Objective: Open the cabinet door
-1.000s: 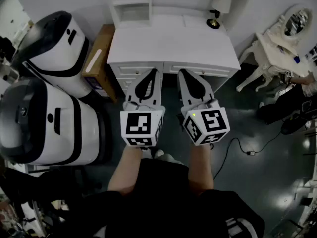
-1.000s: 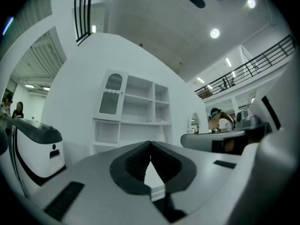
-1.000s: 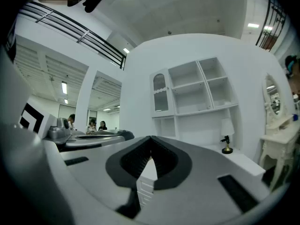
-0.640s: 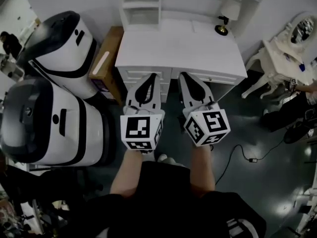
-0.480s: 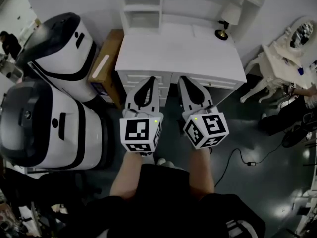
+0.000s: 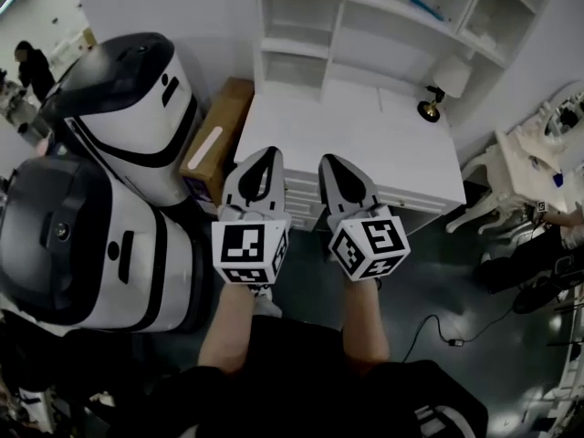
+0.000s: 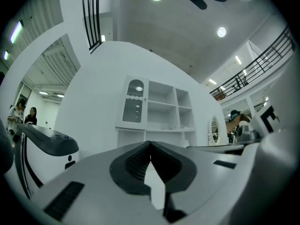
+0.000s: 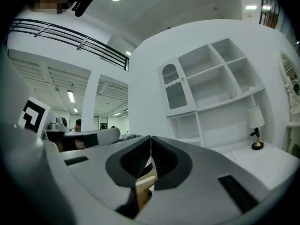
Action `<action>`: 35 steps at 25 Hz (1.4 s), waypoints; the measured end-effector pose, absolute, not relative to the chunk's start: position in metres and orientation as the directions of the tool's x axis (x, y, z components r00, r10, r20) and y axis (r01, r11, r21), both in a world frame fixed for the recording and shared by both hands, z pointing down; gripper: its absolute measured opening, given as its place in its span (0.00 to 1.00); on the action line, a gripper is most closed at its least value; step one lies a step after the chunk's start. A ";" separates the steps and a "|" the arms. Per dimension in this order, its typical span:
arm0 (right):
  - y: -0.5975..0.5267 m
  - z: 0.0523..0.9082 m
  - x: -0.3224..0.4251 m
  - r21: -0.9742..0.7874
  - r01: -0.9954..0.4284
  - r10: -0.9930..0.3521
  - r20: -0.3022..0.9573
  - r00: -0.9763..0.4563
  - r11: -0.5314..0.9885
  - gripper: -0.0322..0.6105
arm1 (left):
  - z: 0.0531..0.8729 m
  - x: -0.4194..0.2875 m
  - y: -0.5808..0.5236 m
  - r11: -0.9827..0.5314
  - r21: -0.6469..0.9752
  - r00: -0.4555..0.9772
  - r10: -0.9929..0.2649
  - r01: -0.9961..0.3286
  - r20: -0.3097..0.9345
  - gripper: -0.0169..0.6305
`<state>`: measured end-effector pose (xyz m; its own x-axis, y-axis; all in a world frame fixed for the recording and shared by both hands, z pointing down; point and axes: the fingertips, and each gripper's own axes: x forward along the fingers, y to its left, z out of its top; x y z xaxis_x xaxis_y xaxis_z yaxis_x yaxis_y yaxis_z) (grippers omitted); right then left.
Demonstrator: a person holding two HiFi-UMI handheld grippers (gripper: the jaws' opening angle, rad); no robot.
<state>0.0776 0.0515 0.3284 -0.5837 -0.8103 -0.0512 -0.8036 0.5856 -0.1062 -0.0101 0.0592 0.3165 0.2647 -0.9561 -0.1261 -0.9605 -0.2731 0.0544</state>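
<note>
White desk [image 6: 360, 135], glass-doored cabinet [image 7: 140, 108] above, dark glossy floor [image 6: 497, 340]

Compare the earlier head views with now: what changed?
Both grippers shifted together: the left gripper and right gripper now reach the left front edge of the desk, no longer its middle. More of the shelf unit shows. Both stayed shut, empty, side by side.

Your cabinet door [image 7: 135, 102] is white, tall and narrow, with an arched glass pane. It stands upright and shut, just left of the frame's centre.
</note>
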 end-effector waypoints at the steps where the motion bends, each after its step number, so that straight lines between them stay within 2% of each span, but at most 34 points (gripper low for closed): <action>1: 0.045 0.328 0.065 -0.102 -0.795 -0.802 -0.049 -0.596 0.597 0.08 | 0.315 -0.021 0.052 -0.263 0.056 0.255 -0.959 -0.963 -0.127 0.05; 11: -0.012 0.319 -0.018 -0.062 -0.775 -0.778 -0.039 -0.627 0.628 0.08 | 0.314 -0.101 -0.001 -0.255 0.058 0.245 -0.959 -0.965 -0.144 0.05; 16: -0.023 0.326 -0.062 0.114 -0.787 -0.792 0.009 -0.610 0.607 0.08 | 0.320 -0.142 -0.018 -0.223 0.083 0.209 -0.966 -0.971 -0.153 0.05; 19: -0.025 0.326 -0.078 0.138 -0.778 -0.786 0.008 -0.618 0.613 0.08 | 0.324 -0.157 -0.031 -0.227 0.105 0.209 -0.965 -0.968 -0.156 0.05; 24: -0.044 0.339 -0.062 0.160 -0.827 -0.841 0.063 -0.537 0.539 0.08 | 0.329 -0.149 -0.046 -0.281 0.119 0.261 -0.952 -0.952 -0.160 0.05; 30: -0.061 0.337 -0.039 0.155 -0.857 -0.871 0.064 -0.488 0.492 0.08 | 0.326 -0.111 -0.060 -0.368 0.114 0.349 -0.924 -0.923 -0.155 0.05; 35: -0.084 0.344 -0.037 0.136 -0.864 -0.875 0.075 -0.478 0.484 0.08 | 0.326 -0.107 -0.072 -0.357 0.082 0.343 -0.927 -0.930 -0.150 0.05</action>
